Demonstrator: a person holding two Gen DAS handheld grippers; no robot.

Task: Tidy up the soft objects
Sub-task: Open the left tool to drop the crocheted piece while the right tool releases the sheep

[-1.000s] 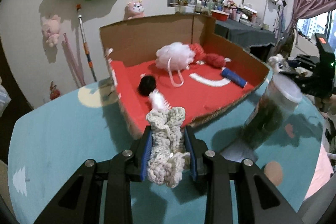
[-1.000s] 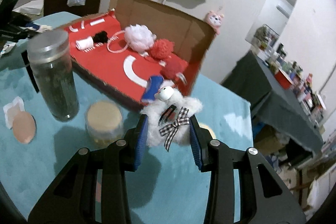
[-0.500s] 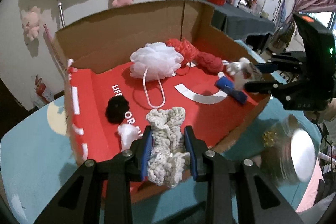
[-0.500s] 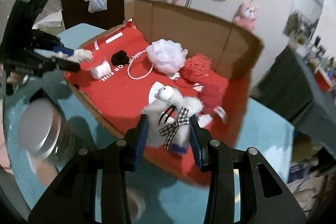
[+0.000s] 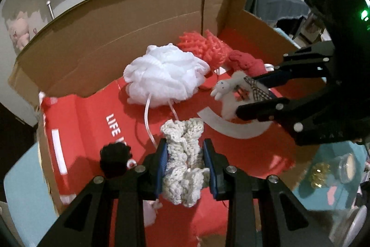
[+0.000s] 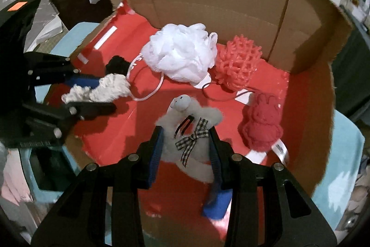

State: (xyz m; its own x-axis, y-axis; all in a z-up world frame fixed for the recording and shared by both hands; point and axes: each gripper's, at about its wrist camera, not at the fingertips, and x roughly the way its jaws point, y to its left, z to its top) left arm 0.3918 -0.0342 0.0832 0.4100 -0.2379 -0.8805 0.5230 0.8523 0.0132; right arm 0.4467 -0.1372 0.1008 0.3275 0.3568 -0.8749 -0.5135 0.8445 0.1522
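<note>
The left gripper (image 5: 185,163) has its fingers clenched on a cream knitted scrunchie (image 5: 183,154), which hangs over the red floor of an open cardboard box (image 5: 138,22). The right gripper (image 6: 186,151) grasps a small white plush toy (image 6: 192,126) with a checked ribbon bow and a black hair clip, and that toy also hangs above the box floor, nearer the box's right side. Lying in the box behind the two held things are a white mesh bath sponge (image 6: 180,52) with a looped cord, a coral net sponge (image 6: 238,64) touching its right side, and a red bunny-shaped plush (image 6: 261,122) near the right wall. A black pom-pom (image 5: 114,160) sits on the red floor just left of the left gripper. A blue roll (image 6: 217,203) lies under the right gripper's fingers. The box stands on a light blue tabletop (image 5: 25,189), and a clear jar (image 5: 335,170) stands outside its right edge.
</note>
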